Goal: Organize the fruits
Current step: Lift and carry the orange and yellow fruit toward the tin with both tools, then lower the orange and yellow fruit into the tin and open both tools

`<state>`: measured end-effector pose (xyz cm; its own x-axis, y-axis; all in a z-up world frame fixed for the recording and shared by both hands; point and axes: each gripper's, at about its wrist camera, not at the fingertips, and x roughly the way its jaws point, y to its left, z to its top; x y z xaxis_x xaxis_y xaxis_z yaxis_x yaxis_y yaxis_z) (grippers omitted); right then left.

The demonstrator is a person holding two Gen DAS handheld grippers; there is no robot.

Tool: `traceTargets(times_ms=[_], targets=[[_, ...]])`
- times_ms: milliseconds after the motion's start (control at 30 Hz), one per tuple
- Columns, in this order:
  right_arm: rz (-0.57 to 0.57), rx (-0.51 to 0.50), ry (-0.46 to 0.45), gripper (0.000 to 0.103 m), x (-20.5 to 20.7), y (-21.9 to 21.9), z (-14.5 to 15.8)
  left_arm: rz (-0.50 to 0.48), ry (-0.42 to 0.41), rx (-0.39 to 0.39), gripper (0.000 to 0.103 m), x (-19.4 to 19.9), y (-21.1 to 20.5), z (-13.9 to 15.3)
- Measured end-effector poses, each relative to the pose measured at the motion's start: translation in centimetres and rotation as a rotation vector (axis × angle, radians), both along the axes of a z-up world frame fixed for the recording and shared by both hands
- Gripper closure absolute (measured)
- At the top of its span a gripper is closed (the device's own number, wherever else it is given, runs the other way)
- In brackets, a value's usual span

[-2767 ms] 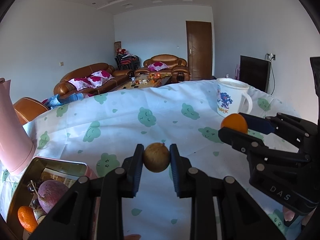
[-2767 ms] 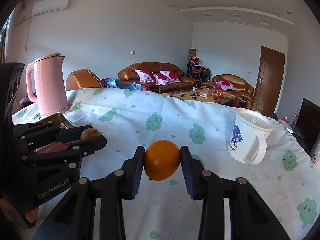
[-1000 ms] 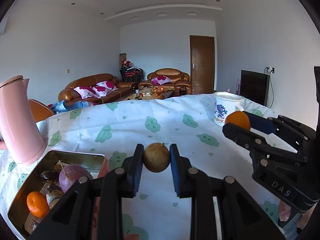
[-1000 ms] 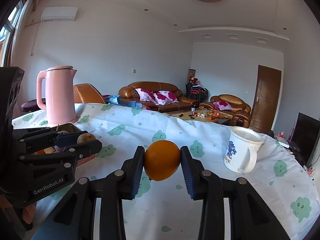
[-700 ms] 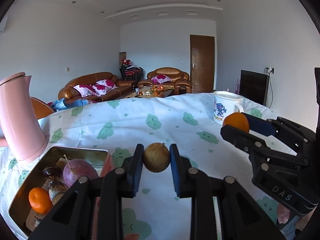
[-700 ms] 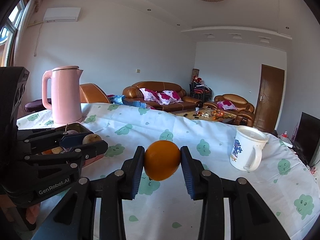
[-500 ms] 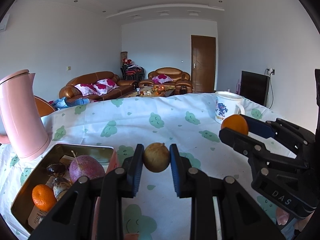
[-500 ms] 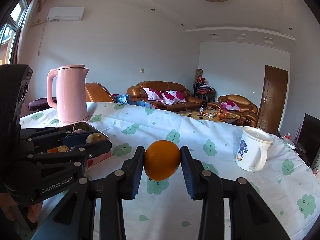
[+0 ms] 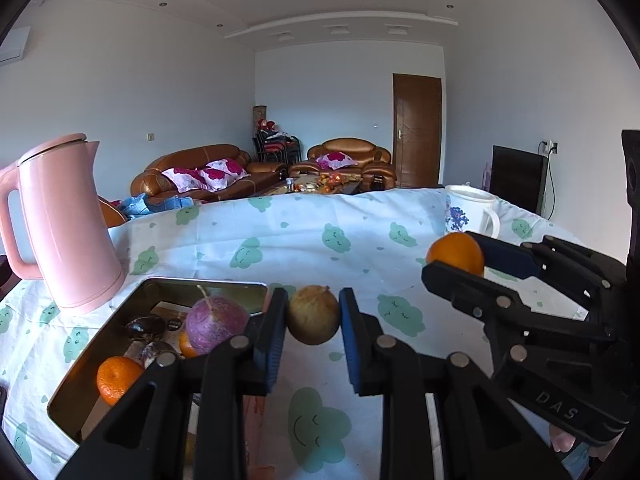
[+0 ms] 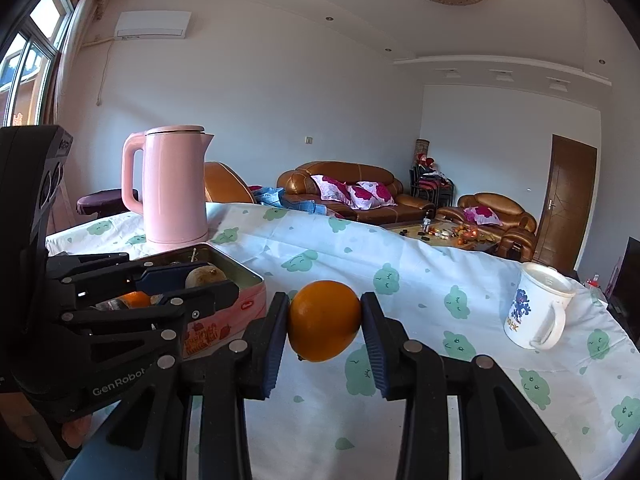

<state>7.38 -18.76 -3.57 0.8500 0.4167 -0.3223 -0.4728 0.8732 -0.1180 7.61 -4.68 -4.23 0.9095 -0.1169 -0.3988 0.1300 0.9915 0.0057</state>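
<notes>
My left gripper (image 9: 313, 314) is shut on a small brown round fruit (image 9: 313, 313) and holds it above the table, just right of the metal tin (image 9: 92, 364). The tin holds a purple fruit (image 9: 216, 323), a tangerine (image 9: 117, 379) and darker fruits. My right gripper (image 10: 324, 326) is shut on an orange (image 10: 323, 326), held above the tablecloth to the right of the tin (image 10: 244, 296). The right gripper (image 9: 452, 258) with its orange (image 9: 456, 252) also shows in the left wrist view, and the left gripper (image 10: 206, 280) with the brown fruit (image 10: 205, 276) shows in the right wrist view.
A pink kettle (image 9: 64, 224) stands behind the tin at the left. A white mug (image 10: 536, 312) stands at the right on the white tablecloth with green clouds (image 9: 320, 240). Sofas and a door lie beyond the table.
Both grippers have moved left toward the tin, each still holding its fruit. The tin and kettle now sit closer and more central in both views.
</notes>
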Motion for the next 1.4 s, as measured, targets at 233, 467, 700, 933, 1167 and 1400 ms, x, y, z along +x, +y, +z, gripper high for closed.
traceTargets(times_ms=[233,467,700,933,1167,1400], targets=[[0.034,-0.002,-0.01,0.065,-0.6,1.1,0.4,0.028,-0.005,-0.008,0.076,-0.9,1.5,0.3],[0.067,0.002,-0.005,0.065,-0.9,2.2,0.4,0.059,-0.015,-0.005,0.076,-1.7,2.9,0.6],[0.112,0.0,-0.005,0.065,-1.3,3.6,0.8,0.107,-0.012,0.003,0.076,-2.3,4.6,0.7],[0.151,-0.022,-0.018,0.065,-1.7,5.3,1.3,0.142,-0.006,-0.001,0.076,-2.5,6.1,0.6],[0.183,-0.04,-0.022,0.065,-1.6,7.0,1.6,0.173,-0.01,-0.006,0.076,-2.9,7.7,0.7],[0.223,-0.055,-0.028,0.065,-1.7,8.9,1.7,0.21,0.006,-0.021,0.076,-3.0,9.7,0.3]])
